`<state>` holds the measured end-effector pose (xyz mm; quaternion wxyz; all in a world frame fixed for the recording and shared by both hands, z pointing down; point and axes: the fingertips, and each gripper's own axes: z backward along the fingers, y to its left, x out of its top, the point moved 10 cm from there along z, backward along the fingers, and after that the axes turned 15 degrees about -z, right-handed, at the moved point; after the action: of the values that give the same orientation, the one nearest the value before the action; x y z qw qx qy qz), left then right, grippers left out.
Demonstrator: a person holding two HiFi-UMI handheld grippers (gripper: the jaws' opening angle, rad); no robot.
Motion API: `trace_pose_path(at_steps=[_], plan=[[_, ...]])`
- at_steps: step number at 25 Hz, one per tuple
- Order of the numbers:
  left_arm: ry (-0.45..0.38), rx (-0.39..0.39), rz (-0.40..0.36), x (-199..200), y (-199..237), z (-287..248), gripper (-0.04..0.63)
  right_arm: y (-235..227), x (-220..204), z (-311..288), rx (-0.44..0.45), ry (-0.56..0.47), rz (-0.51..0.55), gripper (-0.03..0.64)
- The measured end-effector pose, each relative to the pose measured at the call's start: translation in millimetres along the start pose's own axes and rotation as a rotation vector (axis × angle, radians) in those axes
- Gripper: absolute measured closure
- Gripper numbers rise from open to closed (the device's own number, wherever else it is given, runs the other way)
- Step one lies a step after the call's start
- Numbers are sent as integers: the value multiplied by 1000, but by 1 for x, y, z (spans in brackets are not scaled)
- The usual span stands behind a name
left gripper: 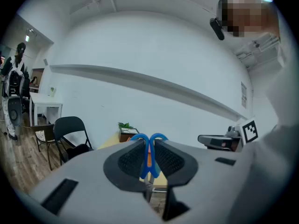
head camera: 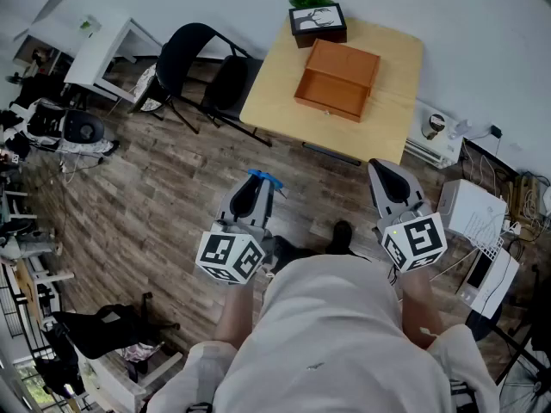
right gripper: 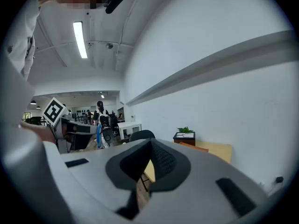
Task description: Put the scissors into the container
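The scissors [head camera: 269, 179] have blue handles, and my left gripper [head camera: 256, 184] is shut on them in front of the person's body, over the wooden floor. In the left gripper view the blue loops [left gripper: 142, 136] stick up between the pads of the left gripper [left gripper: 149, 147]. The container [head camera: 337, 79] is an open orange-brown wooden box on the light table [head camera: 398, 67] ahead, well away from both grippers. My right gripper [head camera: 380, 170] is held at the same height on the right, shut with nothing in it; its jaws [right gripper: 150, 146] meet at the tips.
A dark planter box with a green plant [head camera: 317, 20] stands behind the container at the table's far edge. A black folding chair [head camera: 194, 54] stands left of the table, a white desk [head camera: 99, 50] further left. White boxes and cables [head camera: 472, 212] lie by the right wall.
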<state>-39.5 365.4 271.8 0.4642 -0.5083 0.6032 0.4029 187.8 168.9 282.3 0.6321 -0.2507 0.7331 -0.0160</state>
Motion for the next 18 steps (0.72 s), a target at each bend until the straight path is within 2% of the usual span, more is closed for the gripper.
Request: trace_pose_path(at_steps=[9, 18], plan=[[-5, -3, -3, -8, -24, 7, 531, -2, -11, 26, -5, 18, 6, 620], [-7, -12, 11, -10, -46, -2, 531, -14, -19, 41, 30, -1, -24, 618]])
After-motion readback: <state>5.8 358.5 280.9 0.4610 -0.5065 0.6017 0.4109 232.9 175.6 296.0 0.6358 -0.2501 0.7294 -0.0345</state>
